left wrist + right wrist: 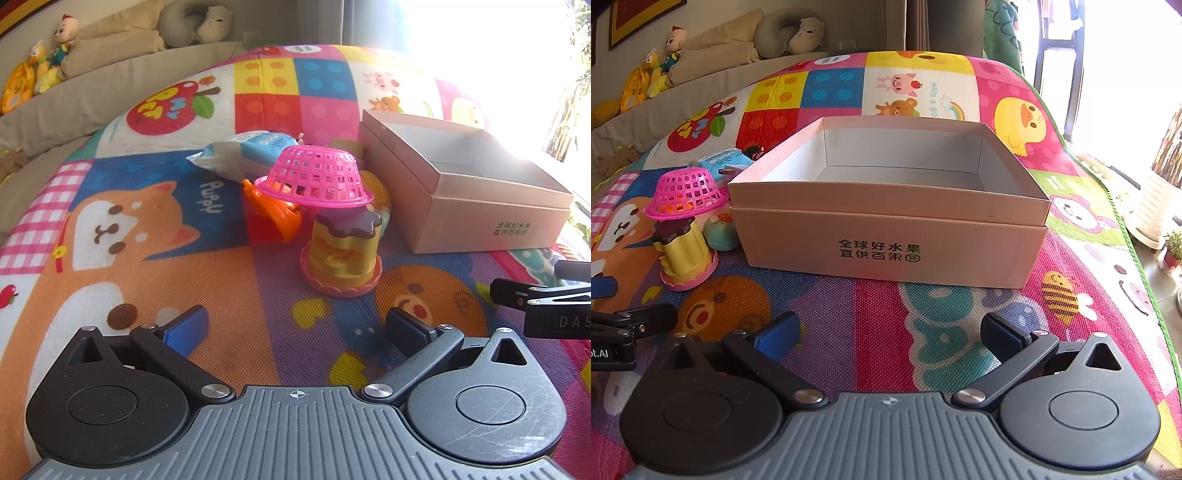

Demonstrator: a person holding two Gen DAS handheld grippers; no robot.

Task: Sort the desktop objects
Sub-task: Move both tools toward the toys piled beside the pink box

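A bright cartoon play mat (147, 258) covered the surface, with a sofa of soft toys behind. The toys lay in a heap towards the mat's middle: a yellow cup toy (343, 254) upright under a tipped pink basket (314, 177), beside the empty cardboard box (890, 206). The cup toy stood straight ahead of the left claw (295, 325), near, and well off to the left of the right claw (890, 332), which faced the box. Both claws stood fully open, holding and touching nothing.
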